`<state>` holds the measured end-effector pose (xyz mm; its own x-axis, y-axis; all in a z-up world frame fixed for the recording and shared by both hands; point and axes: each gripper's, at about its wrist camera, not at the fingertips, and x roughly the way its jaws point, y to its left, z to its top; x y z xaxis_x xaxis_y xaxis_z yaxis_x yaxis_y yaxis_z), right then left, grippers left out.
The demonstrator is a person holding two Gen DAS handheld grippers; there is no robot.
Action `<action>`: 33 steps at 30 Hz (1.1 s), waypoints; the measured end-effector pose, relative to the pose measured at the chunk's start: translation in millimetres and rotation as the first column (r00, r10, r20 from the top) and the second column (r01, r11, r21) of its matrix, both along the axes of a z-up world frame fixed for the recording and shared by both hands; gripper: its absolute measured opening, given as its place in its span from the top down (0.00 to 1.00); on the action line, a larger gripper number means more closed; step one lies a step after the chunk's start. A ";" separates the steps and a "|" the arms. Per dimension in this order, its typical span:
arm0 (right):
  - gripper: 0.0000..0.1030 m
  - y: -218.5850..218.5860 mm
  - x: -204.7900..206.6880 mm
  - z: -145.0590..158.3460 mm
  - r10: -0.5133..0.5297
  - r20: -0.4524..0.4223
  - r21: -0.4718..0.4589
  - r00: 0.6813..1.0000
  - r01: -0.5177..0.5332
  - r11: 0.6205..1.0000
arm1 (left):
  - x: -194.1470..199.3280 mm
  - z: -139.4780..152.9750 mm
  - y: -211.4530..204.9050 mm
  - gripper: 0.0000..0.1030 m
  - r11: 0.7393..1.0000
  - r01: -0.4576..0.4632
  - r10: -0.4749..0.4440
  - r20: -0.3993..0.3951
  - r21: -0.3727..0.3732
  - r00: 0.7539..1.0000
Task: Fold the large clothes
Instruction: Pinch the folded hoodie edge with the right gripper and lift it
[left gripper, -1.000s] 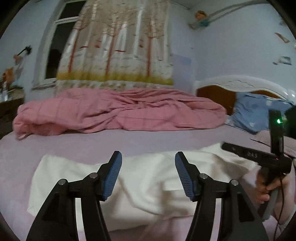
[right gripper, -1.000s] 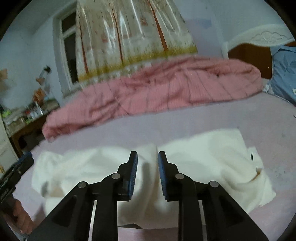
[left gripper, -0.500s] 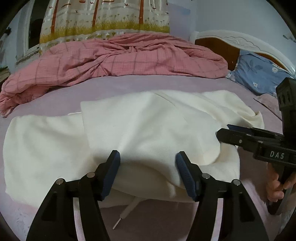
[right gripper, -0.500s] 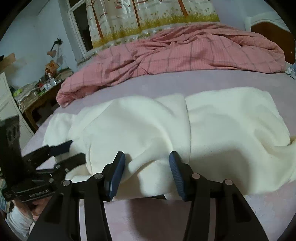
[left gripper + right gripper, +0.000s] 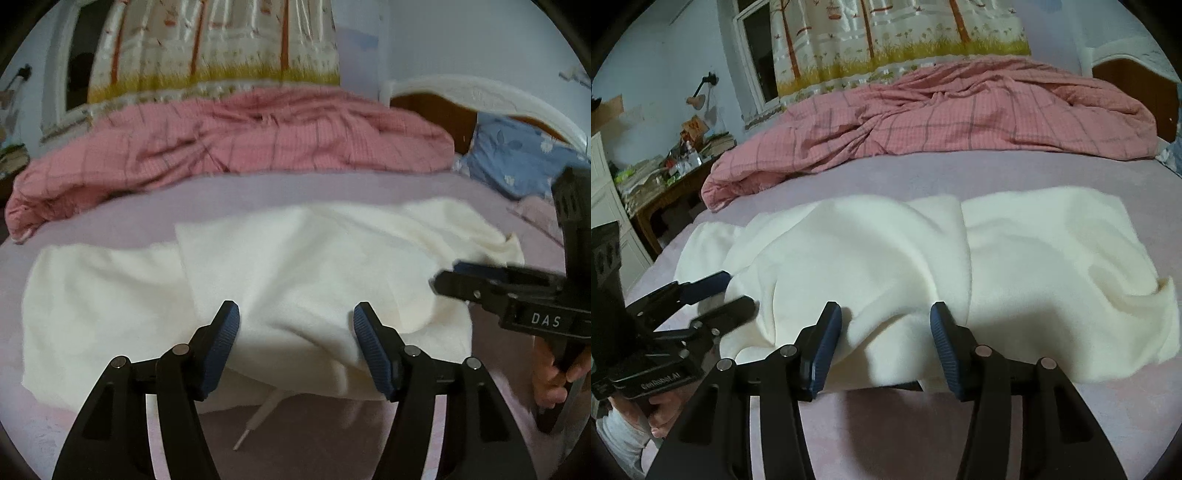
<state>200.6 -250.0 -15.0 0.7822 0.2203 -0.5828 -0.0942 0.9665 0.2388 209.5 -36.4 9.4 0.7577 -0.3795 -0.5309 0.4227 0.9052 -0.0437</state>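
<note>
Lying just ahead of both spread claws, left claw (image 5: 295,349) and right claw (image 5: 886,347): cream garment (image 5: 295,273).

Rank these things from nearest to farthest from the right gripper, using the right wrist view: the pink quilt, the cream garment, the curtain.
1. The cream garment, lying on the bed just ahead of the right gripper, whose jaws have just been opening, the near edge between them.
2. The pink quilt, bunched across the far side of the bed.
3. The curtain, hanging beyond the quilt.
</note>
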 end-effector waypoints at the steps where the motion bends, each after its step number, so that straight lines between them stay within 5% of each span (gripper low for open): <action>1: 0.44 -6.8 -6.9 1.0 -0.015 0.009 0.037 1.000 0.015 0.999 | -3.3 4.4 4.3 0.38 1.000 -0.012 0.012 0.026 -0.013 1.000; 3: 0.17 -23.8 -22.8 0.3 -0.092 0.004 0.099 0.996 0.091 0.991 | -6.6 10.1 12.1 0.37 0.999 -0.046 0.047 0.067 -0.022 0.997; 4: 0.14 -33.0 -30.7 -2.2 -0.144 -0.003 0.107 0.990 0.144 0.984 | -7.2 11.6 15.7 0.37 0.998 -0.059 0.061 0.079 -0.025 0.995; 7: 0.13 -61.0 -41.1 -17.6 -0.202 -0.121 0.186 0.972 0.223 0.957 | -7.0 15.1 25.1 0.37 0.996 -0.075 0.080 0.089 -0.053 0.993; 11: 0.13 -111.7 -50.2 -33.4 -0.245 -0.177 0.482 0.953 0.301 0.823 | -10.2 23.5 40.4 0.17 0.990 -0.100 0.119 0.203 -0.104 0.972; 13: 0.11 -127.9 -38.0 -38.2 -0.283 -0.204 0.540 0.937 0.349 0.766 | -9.5 30.3 58.6 0.11 0.974 -0.180 0.211 0.255 -0.140 0.944; 17: 0.09 -132.0 -4.5 -35.9 -0.356 -0.207 0.444 0.911 0.412 0.796 | 2.2 40.4 108.5 0.11 0.926 -0.302 0.353 0.237 -0.226 0.905; 19: 0.29 -131.5 0.2 -36.7 -0.458 -0.172 0.358 0.872 0.489 0.796 | 11.5 42.3 130.2 0.11 0.898 -0.385 0.430 0.238 -0.212 0.871; 20: 0.56 -133.2 0.3 -41.4 -0.510 -0.194 0.330 0.838 0.546 0.771 | 18.0 42.7 142.1 0.11 0.879 -0.425 0.467 0.218 -0.216 0.857; 22: 0.81 -140.3 -1.2 -44.8 -0.527 -0.202 0.383 0.825 0.562 0.733 | 31.5 40.9 164.8 0.11 0.848 -0.471 0.510 0.137 -0.242 0.849; 25: 0.87 -141.2 -4.3 -15.7 -0.502 -0.093 0.373 0.860 0.498 0.783 | 42.4 34.1 191.0 0.11 0.825 -0.465 0.503 0.041 -0.322 0.863; 28: 0.88 -136.0 -0.8 41.8 -0.490 -0.010 0.337 0.872 0.464 0.819 | 42.8 27.7 191.2 0.13 0.867 -0.389 0.413 0.011 -0.310 0.911; 30: 0.88 -129.2 1.7 94.2 -0.479 0.078 0.301 0.874 0.438 0.847 | 37.5 28.8 181.2 0.13 0.875 -0.402 0.428 0.044 -0.269 0.903; 33: 0.88 -117.7 -13.1 154.4 -0.450 0.259 0.158 0.855 0.422 0.893 | 34.0 30.2 174.3 0.13 0.889 -0.360 0.383 0.026 -0.284 0.923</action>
